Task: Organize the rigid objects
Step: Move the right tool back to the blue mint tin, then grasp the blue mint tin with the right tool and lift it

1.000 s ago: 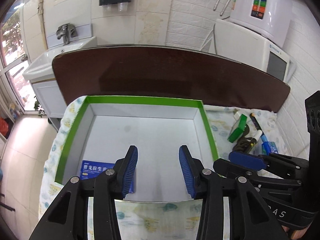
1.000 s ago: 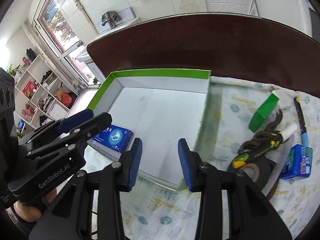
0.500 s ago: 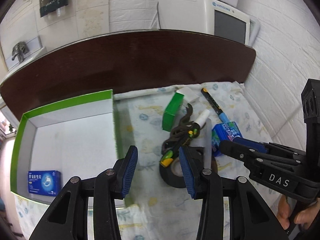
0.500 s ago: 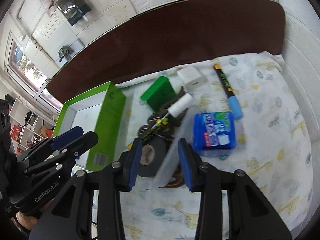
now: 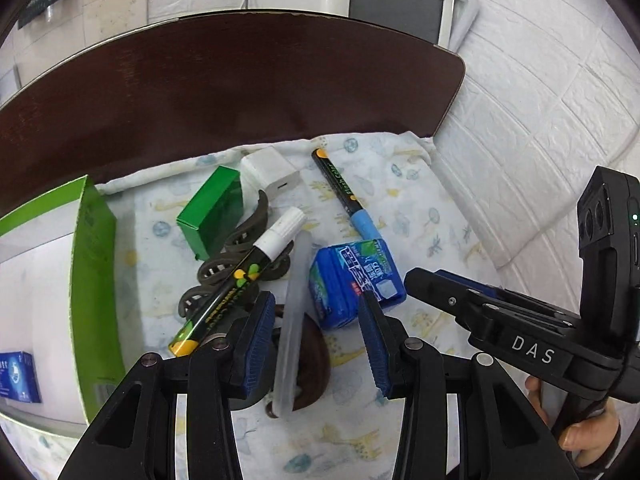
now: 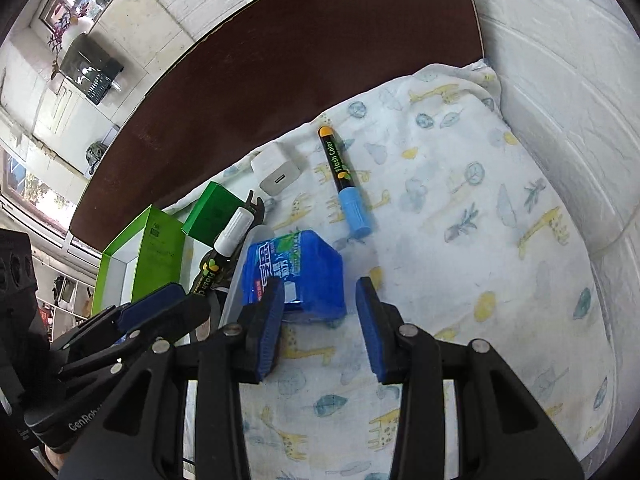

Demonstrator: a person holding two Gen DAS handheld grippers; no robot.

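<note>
A pile of small items lies on the patterned cloth: a blue gum box [image 5: 354, 276] [image 6: 294, 270], a blue-capped marker [image 5: 344, 196] [image 6: 346, 184], a white-capped marker [image 5: 240, 280] [image 6: 224, 246], a small green box [image 5: 212, 210] [image 6: 214, 214], a white charger [image 5: 270, 172] [image 6: 276, 170], a clear tube [image 5: 294, 320], brown clips [image 5: 240, 252] and a tape roll [image 5: 312, 364]. My left gripper [image 5: 318, 346] is open above the tube and tape. My right gripper [image 6: 320, 326] is open, its left pad beside the gum box. The green-edged tray [image 5: 94, 280] [image 6: 156, 252] holds a blue packet [image 5: 18, 376].
The dark brown table edge [image 5: 240, 88] runs behind the cloth. A white brick wall [image 5: 540, 128] [image 6: 568, 80] closes the right side. The cloth right of the blue-capped marker [image 6: 480, 208] is bare. A white appliance [image 5: 392, 4] stands behind the table.
Both grippers have swung right from over the tray to the pile of items and moved closer to it. The right gripper now stands at the gum box. Both stay open.
</note>
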